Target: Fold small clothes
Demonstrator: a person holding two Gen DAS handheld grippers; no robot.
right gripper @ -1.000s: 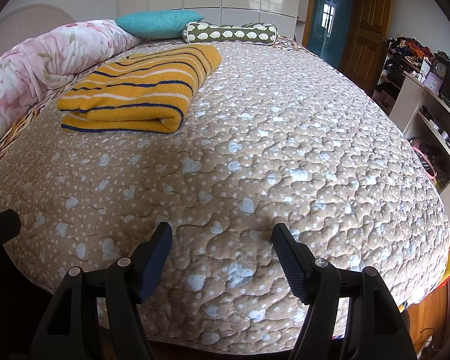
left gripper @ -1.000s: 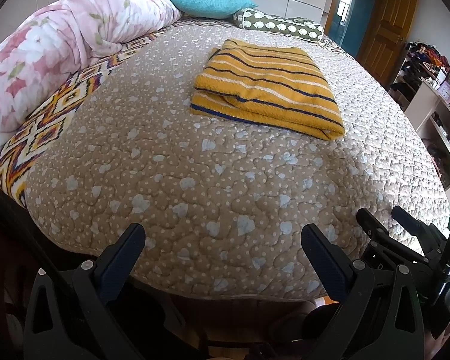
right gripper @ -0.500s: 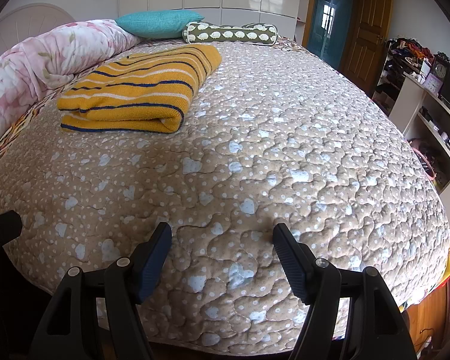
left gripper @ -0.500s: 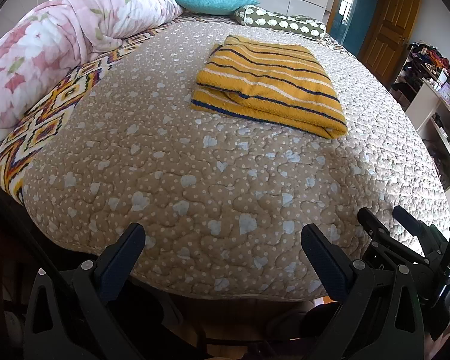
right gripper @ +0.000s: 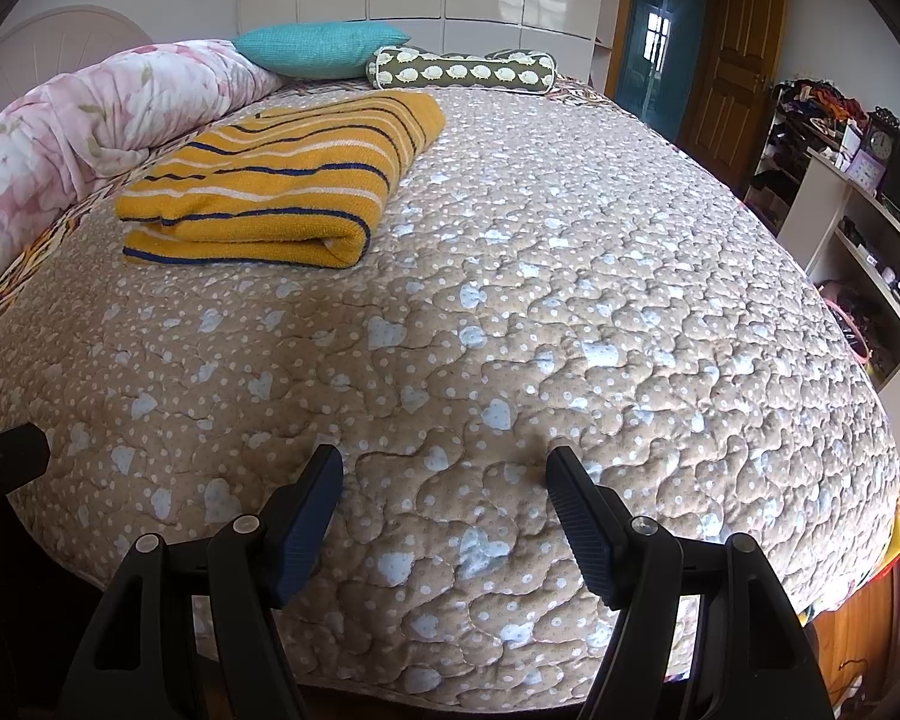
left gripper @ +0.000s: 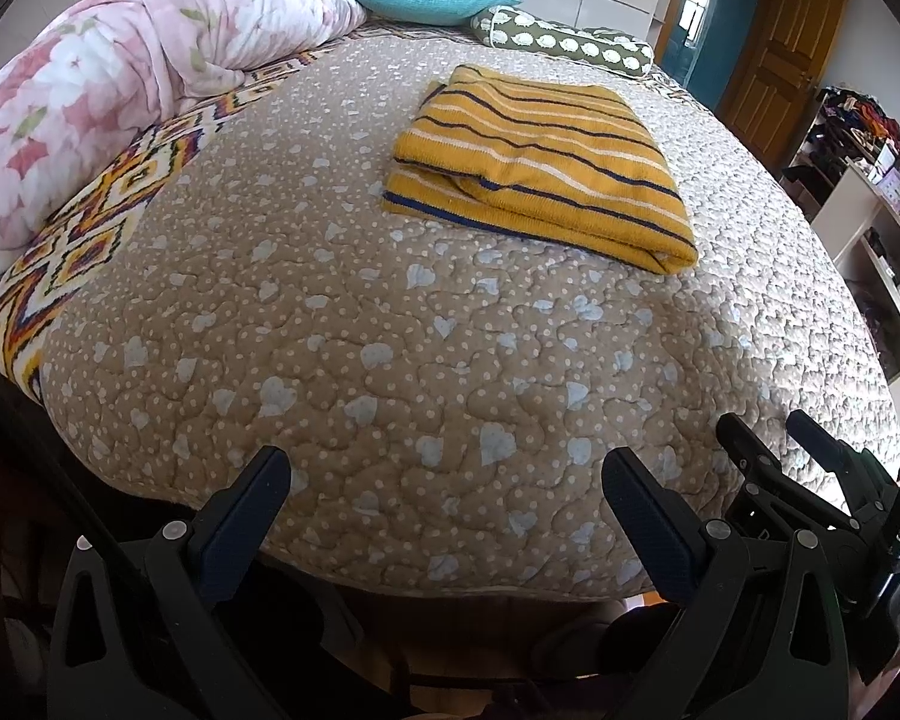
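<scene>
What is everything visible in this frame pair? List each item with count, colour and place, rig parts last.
Folded garment: one, mustard yellow with navy and white stripes, lying flat on the quilt, far from both grippers.
Quilt: one, tan with pale blue hearts and white dots, covering the bed.
Patterned sheet: one, orange, white and dark zigzag, showing along the bed's left edge.
Floral duvet: one, pink and white, bunched along the left side.
Pillow: one, teal, at the head of the bed.
Bolster: one, olive with cream shapes, beside the pillow.
Door: one, brown wood, far right.
Shelves: white, cluttered, right wall.
Left gripper: black, open, empty.
Right gripper: black, open, empty.
</scene>
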